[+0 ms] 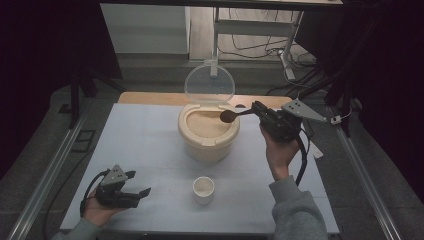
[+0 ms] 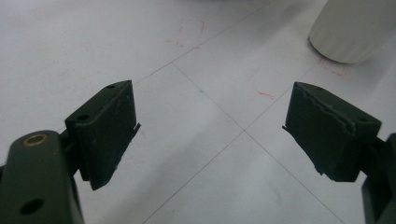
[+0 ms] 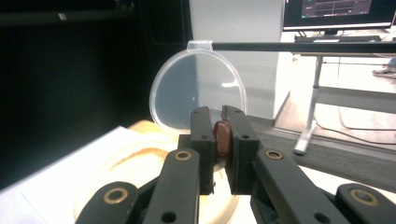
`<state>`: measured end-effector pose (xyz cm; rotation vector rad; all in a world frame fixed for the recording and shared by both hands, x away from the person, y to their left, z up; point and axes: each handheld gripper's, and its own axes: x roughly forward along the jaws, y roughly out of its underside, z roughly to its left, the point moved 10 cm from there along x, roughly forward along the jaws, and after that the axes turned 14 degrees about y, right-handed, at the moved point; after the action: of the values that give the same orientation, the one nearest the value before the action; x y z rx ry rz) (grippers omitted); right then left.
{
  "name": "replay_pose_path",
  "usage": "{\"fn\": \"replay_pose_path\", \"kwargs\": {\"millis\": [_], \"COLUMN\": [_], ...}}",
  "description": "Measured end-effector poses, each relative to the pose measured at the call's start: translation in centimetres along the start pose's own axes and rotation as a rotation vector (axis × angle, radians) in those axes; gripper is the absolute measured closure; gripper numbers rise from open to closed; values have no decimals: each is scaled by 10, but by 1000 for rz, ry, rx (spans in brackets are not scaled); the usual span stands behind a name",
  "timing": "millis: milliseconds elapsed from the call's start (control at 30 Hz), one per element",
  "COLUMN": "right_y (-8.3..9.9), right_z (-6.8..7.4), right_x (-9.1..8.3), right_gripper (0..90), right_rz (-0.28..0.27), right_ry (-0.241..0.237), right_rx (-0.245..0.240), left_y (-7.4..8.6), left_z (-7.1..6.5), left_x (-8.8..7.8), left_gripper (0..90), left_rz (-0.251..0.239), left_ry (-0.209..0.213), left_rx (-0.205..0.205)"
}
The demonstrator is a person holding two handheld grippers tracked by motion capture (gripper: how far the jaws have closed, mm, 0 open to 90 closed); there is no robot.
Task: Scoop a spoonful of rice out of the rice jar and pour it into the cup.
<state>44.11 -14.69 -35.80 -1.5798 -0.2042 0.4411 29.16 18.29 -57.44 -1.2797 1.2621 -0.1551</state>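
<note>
A cream round container [image 1: 208, 143] of pale grain stands mid-table, its clear lid [image 1: 209, 82] hinged upright behind it. My right gripper [image 1: 258, 111] is shut on the handle of a brown wooden spoon [image 1: 229, 116], whose bowl hovers over the container's right side. In the right gripper view the spoon handle [image 3: 222, 138] is pinched between the jaws, with the lid [image 3: 198, 93] and container rim [image 3: 107, 163] beyond. A small white cup [image 1: 203, 190] sits near the front. My left gripper [image 1: 139, 185] rests open at the front left; the cup [image 2: 355, 28] lies ahead of its spread fingers [image 2: 105, 128].
The white table sheet [image 1: 145, 145] ends at metal rails on both sides. A desk frame [image 1: 285, 45] and cables stand beyond the far edge. A monitor [image 3: 338, 11] shows in the right gripper view. Bare sheet lies between cup and left gripper.
</note>
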Motion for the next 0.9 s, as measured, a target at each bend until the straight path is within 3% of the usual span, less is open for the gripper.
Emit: {"fn": "replay_pose_path", "kwargs": {"millis": [133,500,633,733,767,900], "right_y": [3,18,26,34,40,46], "right_z": [5,12,14,13,12,11], "right_x": [6,17,22,26,29,33], "right_gripper": [832,831,831,830,830,830], "right_rz": [26,102,137,166,184,207], "right_ry": [25,17,-2,-20,-31,-45], "right_rx": [-64,-89,-48,11,55,119], "left_y": [0,0,0,1,1,0], "left_z": [0,0,-1,-1,-1,-1], "left_x": [-1,0,1,1,2,2], "left_gripper": [168,173,174,175,176,176], "left_rz": [-4,3,3,4,5,5], "left_ry": [-1,2,3,4,4,4], "left_rx": [-4,1,0,0,0,1]}}
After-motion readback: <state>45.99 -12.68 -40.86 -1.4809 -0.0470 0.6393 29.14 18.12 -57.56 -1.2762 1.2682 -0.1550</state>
